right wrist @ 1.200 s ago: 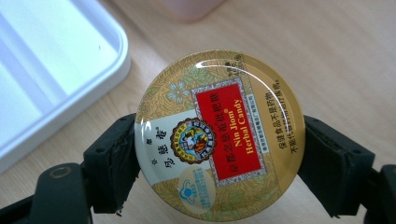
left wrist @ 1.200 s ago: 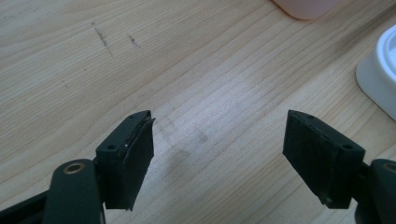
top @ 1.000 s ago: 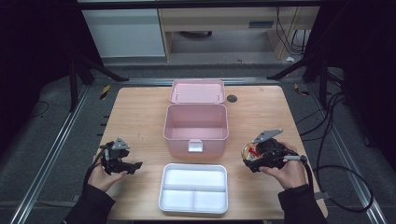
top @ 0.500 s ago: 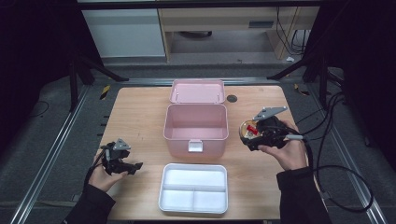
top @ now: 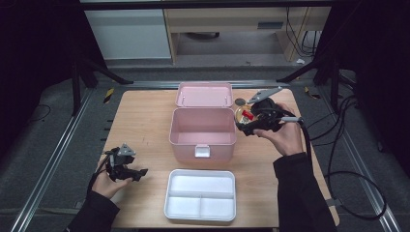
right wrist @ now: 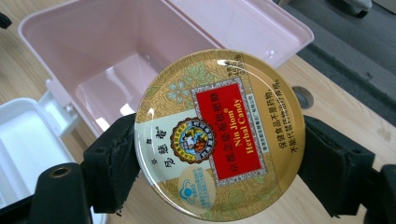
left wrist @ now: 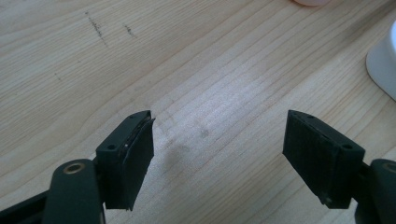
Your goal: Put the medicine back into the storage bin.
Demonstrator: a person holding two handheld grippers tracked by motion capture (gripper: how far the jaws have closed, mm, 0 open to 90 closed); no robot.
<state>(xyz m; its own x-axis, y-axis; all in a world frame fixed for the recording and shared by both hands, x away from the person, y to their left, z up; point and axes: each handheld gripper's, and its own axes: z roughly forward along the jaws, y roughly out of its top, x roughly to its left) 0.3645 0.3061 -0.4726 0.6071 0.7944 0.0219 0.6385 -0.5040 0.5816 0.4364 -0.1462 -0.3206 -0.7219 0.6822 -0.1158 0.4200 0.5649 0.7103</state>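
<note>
A person seated at a light wooden table [top: 145, 121] holds a black two-jaw gripper in each hand. The right gripper [top: 251, 121], raised beside the right wall of an open pink plastic box [top: 203, 133], has its jaws clamped on the rim of a round gold candy tin [right wrist: 219, 135] with a red label reading "Nin Jiom Herbal Candy" — one jaw on each side, the printed lid facing the gripper's camera. In the right gripper view the tin sits just short of the box's near edge, with the empty pink interior behind it. The box's detached pink lid [top: 204, 94] lies flat on the table just beyond the box, and a small dark round object [top: 240, 102] rests on the wood beside the lid. A white plastic tray with three compartments [top: 200, 193] lies near the table's front edge, in front of the box. The left gripper [top: 128, 171] rests low over bare wood at the table's left front, well apart from the tray — its jaws spread wide, holding nothing.
</note>
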